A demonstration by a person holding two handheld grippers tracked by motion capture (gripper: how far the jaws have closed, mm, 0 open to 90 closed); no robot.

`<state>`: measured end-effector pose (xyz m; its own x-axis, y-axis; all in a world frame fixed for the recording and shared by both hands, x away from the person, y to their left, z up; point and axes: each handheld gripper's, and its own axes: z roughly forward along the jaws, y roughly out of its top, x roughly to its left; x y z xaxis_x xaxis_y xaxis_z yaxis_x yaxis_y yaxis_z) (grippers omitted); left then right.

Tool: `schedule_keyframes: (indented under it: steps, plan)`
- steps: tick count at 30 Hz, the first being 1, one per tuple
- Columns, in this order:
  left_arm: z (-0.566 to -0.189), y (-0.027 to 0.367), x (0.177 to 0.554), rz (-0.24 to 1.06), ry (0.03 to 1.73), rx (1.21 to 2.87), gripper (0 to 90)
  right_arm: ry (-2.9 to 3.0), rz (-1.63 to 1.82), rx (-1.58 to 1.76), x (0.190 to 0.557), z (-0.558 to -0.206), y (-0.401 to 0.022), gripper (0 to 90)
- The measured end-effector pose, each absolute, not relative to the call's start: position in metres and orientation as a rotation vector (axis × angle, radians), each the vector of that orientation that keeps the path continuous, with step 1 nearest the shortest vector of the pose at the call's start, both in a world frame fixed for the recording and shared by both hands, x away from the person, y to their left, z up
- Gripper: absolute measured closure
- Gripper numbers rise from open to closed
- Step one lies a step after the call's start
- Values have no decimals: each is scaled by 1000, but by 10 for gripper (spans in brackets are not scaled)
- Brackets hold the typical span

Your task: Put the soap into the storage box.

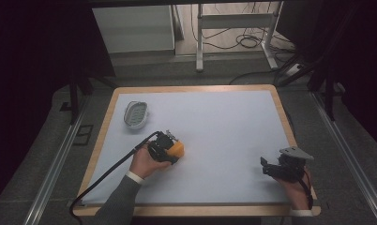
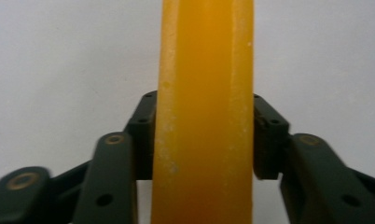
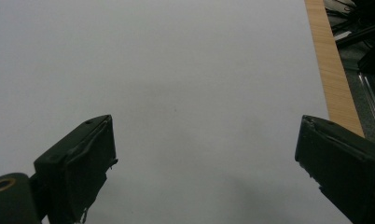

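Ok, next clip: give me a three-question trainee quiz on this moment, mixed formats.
1. True or false: the left tongs are shut on the orange soap bar.
2. The right tongs are: A) gripping the soap, B) open over the bare white tabletop, C) shut on a cable.
3. Fill in: the oval soap dish sits near the table's far-____ corner in the high view.

Key: 1 true; 2 B; 3 left.

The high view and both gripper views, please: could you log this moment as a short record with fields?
Surface: white mat on a wood-edged table
Left hand-held gripper: shut on the yellow-orange bar
Right hand-held gripper: open, nothing between its jaws, near the table's right edge
Other item: oval soap dish, far left, untouched
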<state>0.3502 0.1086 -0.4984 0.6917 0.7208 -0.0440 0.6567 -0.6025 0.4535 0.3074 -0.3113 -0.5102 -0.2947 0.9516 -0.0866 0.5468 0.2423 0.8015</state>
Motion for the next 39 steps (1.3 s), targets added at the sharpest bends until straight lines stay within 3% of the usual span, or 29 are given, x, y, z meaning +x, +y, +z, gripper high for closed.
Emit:
schedule_keyframes:
  steps: [6, 39]
  plan:
    - [-498, 111, 351, 197, 1056, 2460, 605, 1937, 901, 1364, 307, -510, -312, 50]
    - [-467, 152, 350, 231, 1099, 2322, 606, 1925, 893, 1369, 307, -510, -314, 50]
